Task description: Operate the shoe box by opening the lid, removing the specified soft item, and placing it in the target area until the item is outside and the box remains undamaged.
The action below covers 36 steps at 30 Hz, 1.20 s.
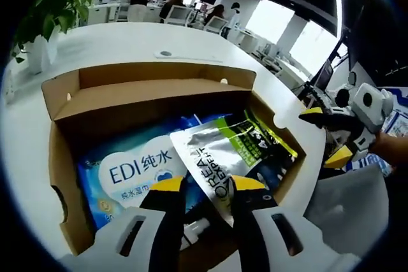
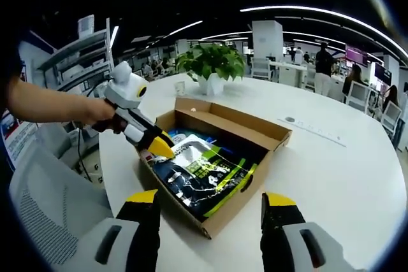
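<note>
Left tongs parted over open shoe box; right tongs wide, empty.

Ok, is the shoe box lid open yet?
Open. The shoe box has its lid folded back, and the packets inside are exposed: a blue wet-wipe pack and a silver-green pouch.

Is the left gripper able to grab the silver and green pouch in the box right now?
Probably yes. The box is open, the pouch lies on top, and the left gripper is already right over it.
</note>
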Motion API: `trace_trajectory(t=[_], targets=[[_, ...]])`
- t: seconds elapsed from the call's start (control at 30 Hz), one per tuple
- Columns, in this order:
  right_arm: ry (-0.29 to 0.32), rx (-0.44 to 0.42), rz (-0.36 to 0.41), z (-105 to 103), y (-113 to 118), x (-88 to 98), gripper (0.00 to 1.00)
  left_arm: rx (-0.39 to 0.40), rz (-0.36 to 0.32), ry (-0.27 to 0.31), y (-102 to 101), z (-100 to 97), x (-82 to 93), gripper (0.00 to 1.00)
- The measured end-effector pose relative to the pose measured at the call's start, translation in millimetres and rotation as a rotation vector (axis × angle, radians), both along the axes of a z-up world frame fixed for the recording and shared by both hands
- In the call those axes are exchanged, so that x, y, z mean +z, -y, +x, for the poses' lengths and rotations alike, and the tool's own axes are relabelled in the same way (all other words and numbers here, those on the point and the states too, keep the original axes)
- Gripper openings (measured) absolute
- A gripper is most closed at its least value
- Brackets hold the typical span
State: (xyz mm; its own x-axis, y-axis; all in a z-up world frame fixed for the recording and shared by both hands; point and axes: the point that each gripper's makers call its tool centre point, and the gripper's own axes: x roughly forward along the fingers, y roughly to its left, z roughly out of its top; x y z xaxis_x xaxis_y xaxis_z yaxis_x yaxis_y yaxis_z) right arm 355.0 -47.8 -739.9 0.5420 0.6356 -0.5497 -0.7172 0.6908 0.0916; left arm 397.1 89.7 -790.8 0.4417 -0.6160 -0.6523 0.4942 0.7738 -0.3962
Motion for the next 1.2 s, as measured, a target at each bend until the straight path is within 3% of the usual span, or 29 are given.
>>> trace_trajectory(t=[0.33,0.57,1.2], targets=[[0.001,-0.013,0.004,0,6,0.7,0.62,0.043,-0.061,-0.074,7,2.8,-2.6,0.19],[0.001,-0.013,-0.001,0,8,-0.5,0.61,0.088,-0.099,-0.079,4,8.6,1.2,0.02],[-0.001,0.004,0.000,3,-4,-2.2,0.59,0.127,-0.128,-0.062,3,8.4,14.4,0.00]])
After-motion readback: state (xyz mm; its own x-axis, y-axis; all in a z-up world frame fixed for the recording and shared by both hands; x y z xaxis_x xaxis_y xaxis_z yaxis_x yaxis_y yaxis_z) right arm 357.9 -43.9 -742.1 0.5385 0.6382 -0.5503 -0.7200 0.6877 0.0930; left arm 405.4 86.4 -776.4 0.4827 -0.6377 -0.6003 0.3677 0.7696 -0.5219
